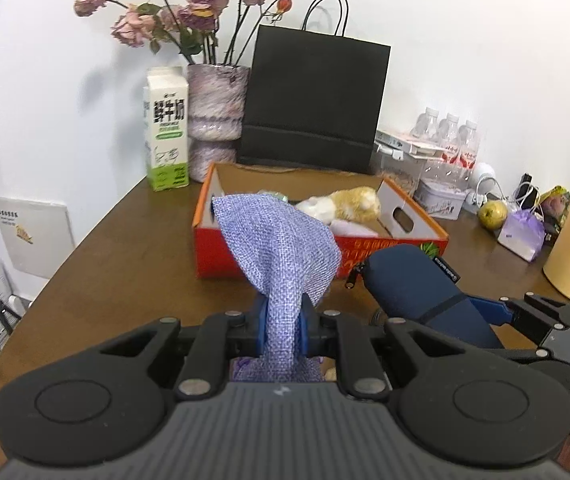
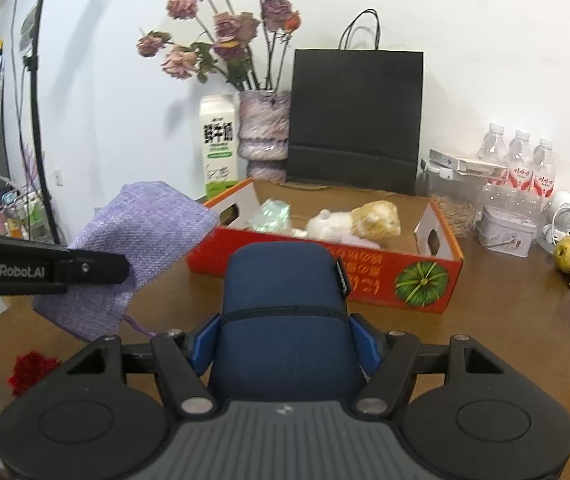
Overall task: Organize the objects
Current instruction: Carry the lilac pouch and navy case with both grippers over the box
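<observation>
From my left wrist camera, my left gripper is pinching a lilac woven pouch by its narrowed middle, jaws pressed tight on the fabric, so the wide end fans up ahead of the fingers and hangs in front of the near wall of the orange cardboard box. My worry here is that loose end: it flops freely and could catch on the box wall or drag across the plush cat lying inside. The pouch is soft, coarse-woven and looks nearly empty. To the right in this view, my right gripper carries a navy zip case close beside the pouch, so the two loads could bump if both go for the box together. From my right wrist camera, the right gripper has its blue pads closed on both sides of the navy case, a rounded padded shape with a seam band, held above the brown table just short of the box. The grip sits toward the case's rear, so its front could tip downwards. A crumpled clear wrapper lies in the box beside the cat, leaving limited room on that side. A small red thing rests on the table at lower left; I cannot tell what it is.
</observation>
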Demonstrator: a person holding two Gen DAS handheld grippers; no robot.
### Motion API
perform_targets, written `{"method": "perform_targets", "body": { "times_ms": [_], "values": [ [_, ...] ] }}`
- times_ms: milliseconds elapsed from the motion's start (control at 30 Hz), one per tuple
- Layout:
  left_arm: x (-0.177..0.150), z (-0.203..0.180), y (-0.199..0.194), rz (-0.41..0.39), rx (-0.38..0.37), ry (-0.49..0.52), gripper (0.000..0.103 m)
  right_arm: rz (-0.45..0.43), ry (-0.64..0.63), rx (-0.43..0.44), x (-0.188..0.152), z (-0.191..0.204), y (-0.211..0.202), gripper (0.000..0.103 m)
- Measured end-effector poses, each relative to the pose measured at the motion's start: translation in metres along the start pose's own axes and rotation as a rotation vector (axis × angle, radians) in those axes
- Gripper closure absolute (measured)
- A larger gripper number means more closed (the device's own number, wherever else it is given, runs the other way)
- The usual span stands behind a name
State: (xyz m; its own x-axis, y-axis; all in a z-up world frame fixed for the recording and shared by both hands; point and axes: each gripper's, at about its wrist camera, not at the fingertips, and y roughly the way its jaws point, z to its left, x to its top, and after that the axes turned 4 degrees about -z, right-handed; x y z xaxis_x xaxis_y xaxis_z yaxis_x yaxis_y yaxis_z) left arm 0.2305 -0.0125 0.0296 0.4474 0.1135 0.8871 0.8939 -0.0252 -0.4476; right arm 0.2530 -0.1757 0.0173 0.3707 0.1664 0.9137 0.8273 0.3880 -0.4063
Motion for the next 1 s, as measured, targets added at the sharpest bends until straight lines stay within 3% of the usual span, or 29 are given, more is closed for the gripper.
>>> {"method": "perform_targets", "body": {
  "times_ms": [700,1000],
  "values": [
    [0.068,-0.009,0.108,-0.055,-0.012,-0.107,0.087,-0.063,0.041,-0.031,0.063,-0.047,0.096,0.036],
    [0.083,0.008,0.149,-0.025,0.000,-0.143,0.087,-0.071,0.032,-0.026,0.080,-0.056,0.138,0.036]
  ]
}}
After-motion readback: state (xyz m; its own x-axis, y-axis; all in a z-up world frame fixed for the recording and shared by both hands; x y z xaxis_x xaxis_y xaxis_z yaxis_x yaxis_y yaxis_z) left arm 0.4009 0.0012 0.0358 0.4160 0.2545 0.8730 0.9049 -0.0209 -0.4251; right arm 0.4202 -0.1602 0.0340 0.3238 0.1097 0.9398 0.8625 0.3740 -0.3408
